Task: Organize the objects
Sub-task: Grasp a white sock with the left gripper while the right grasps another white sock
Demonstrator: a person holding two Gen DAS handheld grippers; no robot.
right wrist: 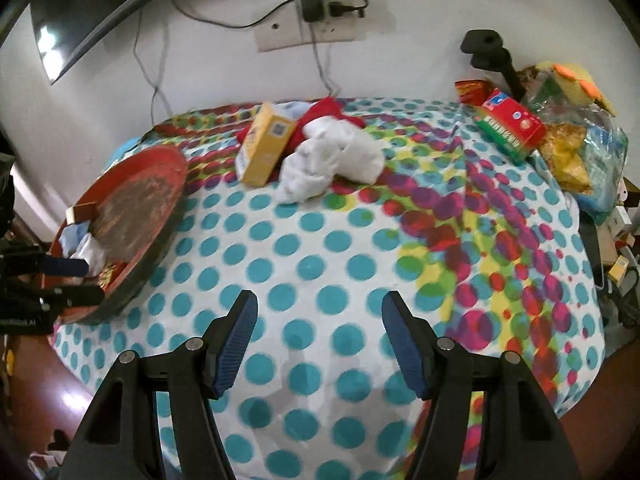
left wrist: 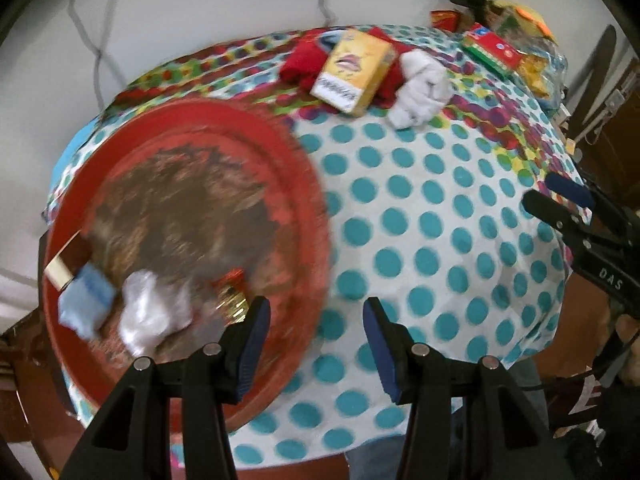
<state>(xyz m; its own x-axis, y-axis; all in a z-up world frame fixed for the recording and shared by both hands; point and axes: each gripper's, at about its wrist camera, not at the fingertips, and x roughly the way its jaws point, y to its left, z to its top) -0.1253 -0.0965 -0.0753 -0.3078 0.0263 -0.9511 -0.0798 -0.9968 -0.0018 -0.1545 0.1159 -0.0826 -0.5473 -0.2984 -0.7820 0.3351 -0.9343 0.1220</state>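
Observation:
A round red tray [left wrist: 304, 168] lies at the table's left; it also shows in the right wrist view [right wrist: 160, 168]. In it lie a white crumpled cloth [left wrist: 150, 312], a blue cloth [left wrist: 86, 300], a small brown box [left wrist: 66, 260] and a gold-wrapped item [left wrist: 232, 294]. At the far side lie a yellow box [left wrist: 354, 70] [right wrist: 264, 148], a red cloth [left wrist: 298, 62] [right wrist: 330, 110] and a white cloth [left wrist: 420, 86] [right wrist: 332, 158]. My left gripper [left wrist: 316, 320] is open and empty at the tray's near right rim. My right gripper [right wrist: 320, 320] is open and empty over the dotted tablecloth [right wrist: 328, 240].
A red and green box [right wrist: 510, 124] [left wrist: 494, 48], snack bags [right wrist: 568, 152] and a black stand [right wrist: 490, 56] crowd the far right corner. A wall with a socket and cables stands behind the table. The right gripper shows at the left wrist view's right edge [left wrist: 560, 200].

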